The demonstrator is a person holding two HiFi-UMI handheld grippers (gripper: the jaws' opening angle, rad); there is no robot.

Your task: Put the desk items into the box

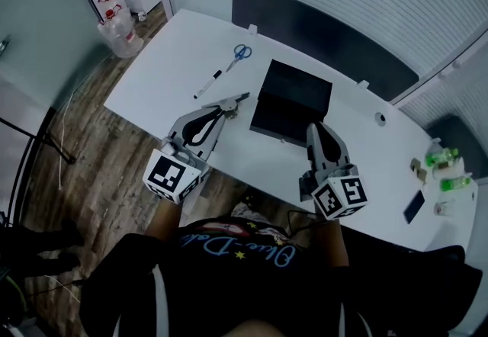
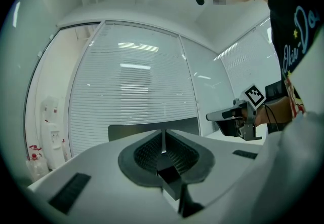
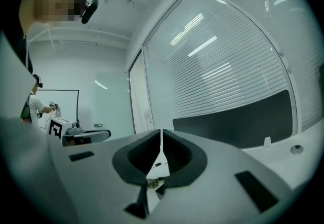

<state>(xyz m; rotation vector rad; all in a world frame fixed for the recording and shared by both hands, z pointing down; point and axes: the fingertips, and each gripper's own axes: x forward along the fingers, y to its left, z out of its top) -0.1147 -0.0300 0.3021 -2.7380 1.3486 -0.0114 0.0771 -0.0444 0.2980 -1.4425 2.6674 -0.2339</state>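
Head view: black rectangular box point(image 1: 291, 101) lies on the white tabletop point(image 1: 175, 46), my left gripper point(image 1: 231, 104) just left of it, my right gripper point(image 1: 315, 128) at its near edge; blue-handled scissors point(image 1: 242, 52) lie beyond. Left gripper view: fingers point(image 2: 147, 152) pressed together, empty. Right gripper view: fingers point(image 3: 174, 149) together, holding nothing

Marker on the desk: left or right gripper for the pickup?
Left, probably. The left gripper lies close to the marker; the right gripper sits on the far side of the box. Both are shut and empty.
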